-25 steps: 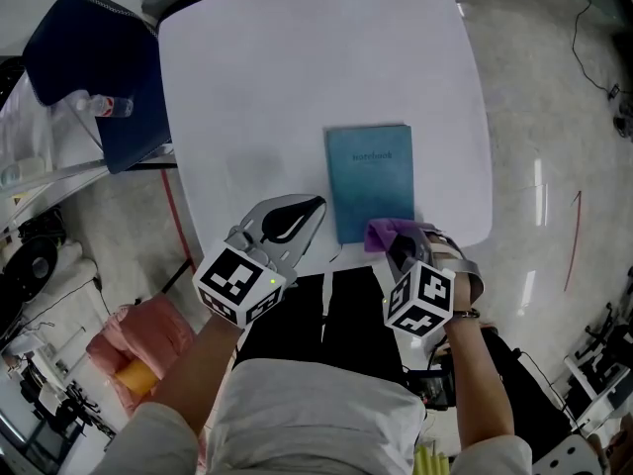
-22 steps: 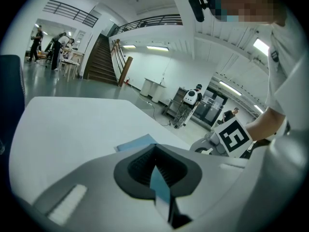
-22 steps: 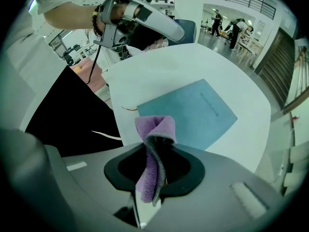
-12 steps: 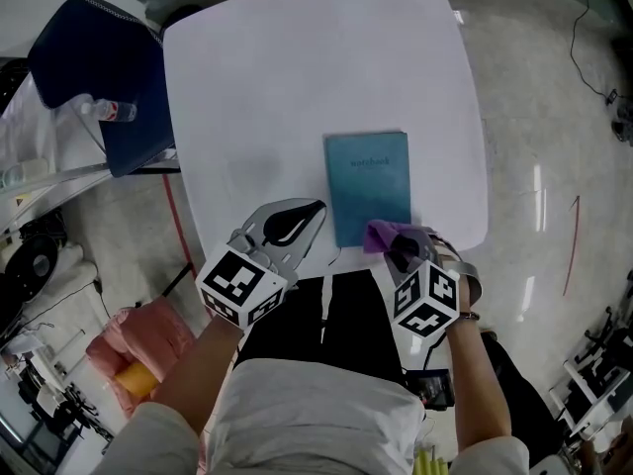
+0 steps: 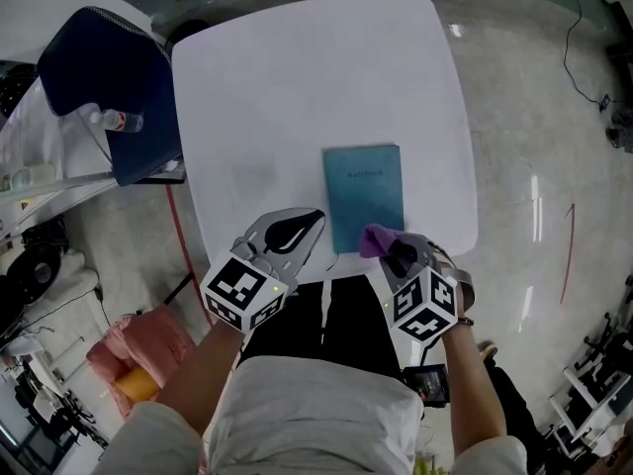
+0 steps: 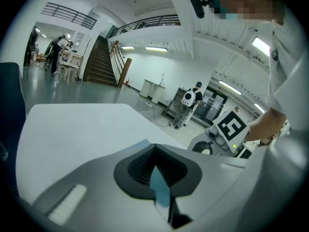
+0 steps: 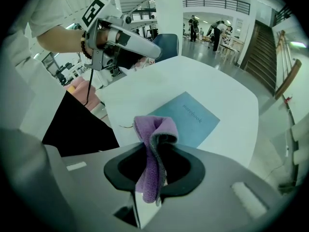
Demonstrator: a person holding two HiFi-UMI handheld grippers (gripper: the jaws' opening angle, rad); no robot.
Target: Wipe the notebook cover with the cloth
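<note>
the right gripper's jaws were pinched on a folded purple cloth that stood up between them. just beyond, a teal notebook lay flat on the white table. the left gripper hung over the table's left edge.

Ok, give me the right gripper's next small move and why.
Probably lower the right gripper until the cloth presses on the near end of the notebook. Its jaws are shut on the cloth, which hangs just over that end, and the closed cover lies bare ahead of it.
</note>
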